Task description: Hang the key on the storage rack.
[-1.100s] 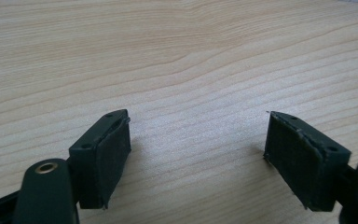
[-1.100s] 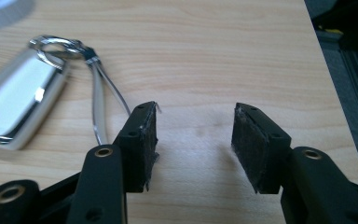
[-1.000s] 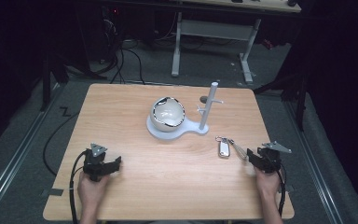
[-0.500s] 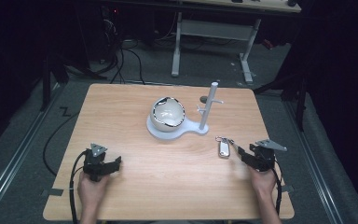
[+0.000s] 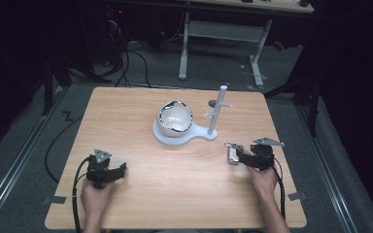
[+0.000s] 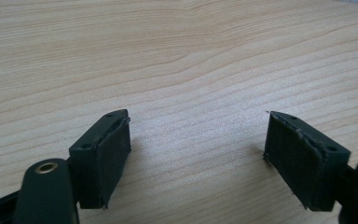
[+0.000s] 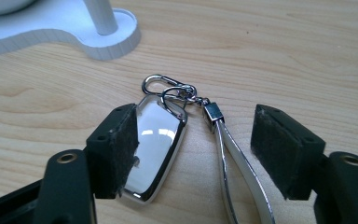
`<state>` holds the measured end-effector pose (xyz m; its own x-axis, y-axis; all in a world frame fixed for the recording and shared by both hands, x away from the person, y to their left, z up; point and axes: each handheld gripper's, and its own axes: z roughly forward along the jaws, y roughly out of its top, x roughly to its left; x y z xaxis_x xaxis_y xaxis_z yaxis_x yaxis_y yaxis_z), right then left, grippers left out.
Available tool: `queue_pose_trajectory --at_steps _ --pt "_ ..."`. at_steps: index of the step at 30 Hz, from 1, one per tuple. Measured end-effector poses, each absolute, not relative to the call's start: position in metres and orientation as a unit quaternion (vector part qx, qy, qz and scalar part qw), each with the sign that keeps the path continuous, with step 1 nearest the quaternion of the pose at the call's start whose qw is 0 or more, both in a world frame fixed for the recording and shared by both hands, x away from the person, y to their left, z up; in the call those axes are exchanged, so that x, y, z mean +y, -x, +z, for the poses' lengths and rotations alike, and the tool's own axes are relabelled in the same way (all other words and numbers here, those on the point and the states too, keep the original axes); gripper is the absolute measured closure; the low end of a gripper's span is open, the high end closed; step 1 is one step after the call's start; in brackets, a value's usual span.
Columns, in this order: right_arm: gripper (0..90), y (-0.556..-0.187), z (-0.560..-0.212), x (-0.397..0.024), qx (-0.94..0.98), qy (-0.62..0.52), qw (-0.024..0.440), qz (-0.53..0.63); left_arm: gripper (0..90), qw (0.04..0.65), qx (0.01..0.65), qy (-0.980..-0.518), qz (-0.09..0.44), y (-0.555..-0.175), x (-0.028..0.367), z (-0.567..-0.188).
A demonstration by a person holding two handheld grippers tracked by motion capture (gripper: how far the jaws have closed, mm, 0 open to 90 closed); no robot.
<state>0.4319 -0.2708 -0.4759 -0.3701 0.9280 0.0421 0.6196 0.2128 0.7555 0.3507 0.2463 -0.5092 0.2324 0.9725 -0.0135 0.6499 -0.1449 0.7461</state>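
Note:
A shiny silver key fob [image 7: 156, 144] lies flat on the wooden table [image 5: 184, 184], with a metal clasp [image 7: 161, 86] and a pale strap [image 7: 235, 161] joined to it. My right gripper [image 7: 196, 149] is open around it: the fob rests against the left pad, and the strap runs between the jaws. In the high view the fob [image 5: 232, 154] sits at the tip of the right gripper [image 5: 245, 156], right of centre. My left gripper [image 5: 116, 171] stands open at the front left over bare wood [image 6: 196, 144], with nothing between its jaws.
A white stand [image 5: 187, 137] with an upright post [image 5: 217, 110] and side pegs holds a white bowl [image 5: 176, 119] at the table's middle back. A second table's legs [image 5: 218, 34] and cables stand on the dark floor behind.
My right gripper has slid left toward the key fob and now has its jaws around it. The left gripper has stayed in place.

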Motion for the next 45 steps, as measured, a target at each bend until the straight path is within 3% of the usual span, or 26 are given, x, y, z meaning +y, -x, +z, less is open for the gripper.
queue_pose_trajectory --at_steps 15,18,20,30,31,32,45 --pt "27.4 -0.451 -0.49 -0.26 0.762 -0.529 0.196 0.318 23.0 0.326 0.568 -0.714 0.248 -0.351 0.246 -0.509" --pt "32.9 -0.451 -0.492 -0.26 0.762 -0.525 0.192 0.327 22.9 0.326 0.568 -0.714 0.248 -0.351 0.246 -0.509" --pt "42.1 -0.45 -0.492 -0.26 0.766 -0.516 0.181 0.339 22.9 0.325 0.568 -0.715 0.248 -0.351 0.246 -0.509" --pt "61.2 -0.452 -0.493 -0.263 0.77 -0.506 0.141 0.363 22.9 0.325 0.568 -0.715 0.248 -0.351 0.246 -0.509" --pt "65.5 -0.451 -0.492 -0.262 0.768 -0.507 0.145 0.362 22.9 0.325 0.567 -0.715 0.248 -0.351 0.247 -0.509" --pt "77.9 -0.45 -0.49 -0.264 0.774 -0.499 0.159 0.356 22.9 0.325 0.568 -0.715 0.248 -0.351 0.246 -0.509" --pt "86.4 -0.447 -0.491 -0.257 0.798 -0.467 0.169 0.342 22.9 0.325 0.567 -0.715 0.248 -0.351 0.247 -0.509"
